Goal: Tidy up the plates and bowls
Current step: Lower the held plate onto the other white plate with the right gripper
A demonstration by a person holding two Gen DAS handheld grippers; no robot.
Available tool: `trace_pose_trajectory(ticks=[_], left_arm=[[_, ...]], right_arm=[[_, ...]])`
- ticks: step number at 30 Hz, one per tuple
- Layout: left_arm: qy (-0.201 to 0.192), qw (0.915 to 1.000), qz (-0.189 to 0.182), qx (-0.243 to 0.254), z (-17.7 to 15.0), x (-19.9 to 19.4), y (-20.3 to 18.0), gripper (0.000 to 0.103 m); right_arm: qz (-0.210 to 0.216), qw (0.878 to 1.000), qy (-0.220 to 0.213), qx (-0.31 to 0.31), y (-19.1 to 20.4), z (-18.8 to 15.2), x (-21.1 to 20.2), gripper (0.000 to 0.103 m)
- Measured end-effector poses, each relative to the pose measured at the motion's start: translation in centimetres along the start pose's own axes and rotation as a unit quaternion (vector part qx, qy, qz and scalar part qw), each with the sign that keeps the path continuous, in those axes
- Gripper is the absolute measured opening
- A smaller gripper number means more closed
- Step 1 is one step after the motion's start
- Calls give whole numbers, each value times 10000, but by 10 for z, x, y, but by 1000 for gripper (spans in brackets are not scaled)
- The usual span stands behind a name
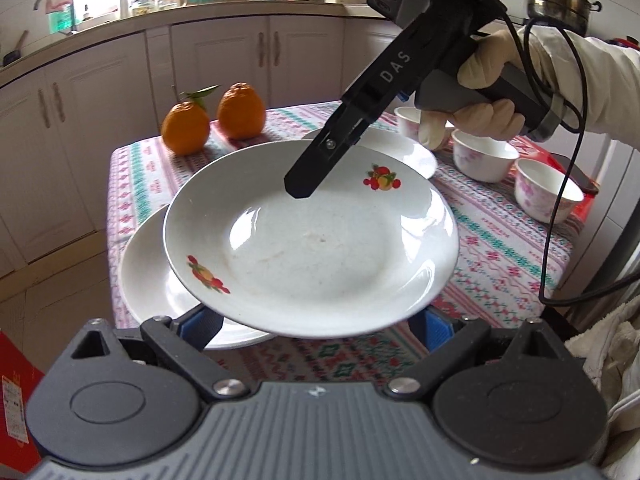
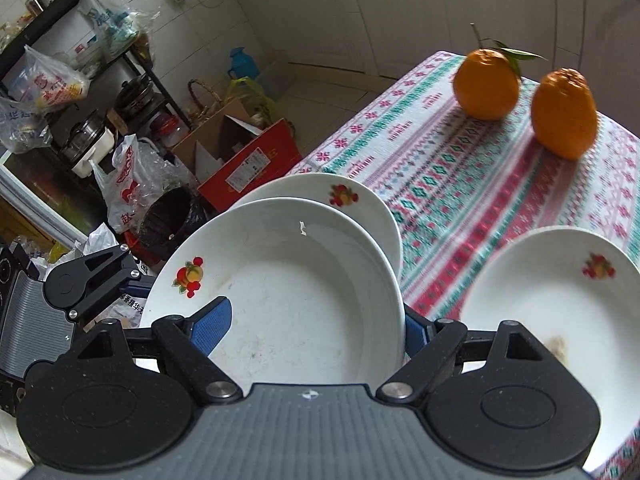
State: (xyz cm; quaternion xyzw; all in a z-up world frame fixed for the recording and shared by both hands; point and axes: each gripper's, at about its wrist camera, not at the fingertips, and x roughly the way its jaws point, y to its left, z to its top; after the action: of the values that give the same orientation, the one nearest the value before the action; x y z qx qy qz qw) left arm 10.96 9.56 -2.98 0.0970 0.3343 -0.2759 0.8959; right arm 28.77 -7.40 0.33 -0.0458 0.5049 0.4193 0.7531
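From the left hand-held gripper [image 1: 316, 320], the two oranges [image 1: 214, 118] sit far ahead on the left of the worktop [image 1: 500, 240]. Nearer, just ahead and a little left, a bottom plate [image 1: 148, 276] rests flat at the worktop's near corner. Directly ahead, the carried plate [image 1: 308, 236] hangs tilted above it, overlapping most of it, its near rim passing between this gripper's blue pads; the fingers stand wide, and whether they press on the rim or only cradle it I cannot tell. The right hand-held gripper [image 2: 316, 332] is clenched on the opposite rim, one finger inside the plate, one beneath, in a gloved hand [image 1: 480, 92]. So both hands share the plate, and neither is clearly nearer the target. To the right, a third plate [image 1: 400, 148] lies beyond, then three small bowls [image 1: 486, 156] further right.

The coming move likely turns on one relation: the bottom plate lies below and slightly left of the carried one, so lowering and levelling it there should nest them.
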Motion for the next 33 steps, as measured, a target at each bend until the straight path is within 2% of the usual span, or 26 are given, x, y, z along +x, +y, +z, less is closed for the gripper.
trace_pose_trajectory(ticks=[13,33], left_arm=[[109,9995,149,-246,-6,5,29,98],[272,9994,203,-93,-2,12,35,98]], right_arm=[[119,9998,181,-29,-1,26,41,90],[10,9997,226,6,-3,27,46,90]])
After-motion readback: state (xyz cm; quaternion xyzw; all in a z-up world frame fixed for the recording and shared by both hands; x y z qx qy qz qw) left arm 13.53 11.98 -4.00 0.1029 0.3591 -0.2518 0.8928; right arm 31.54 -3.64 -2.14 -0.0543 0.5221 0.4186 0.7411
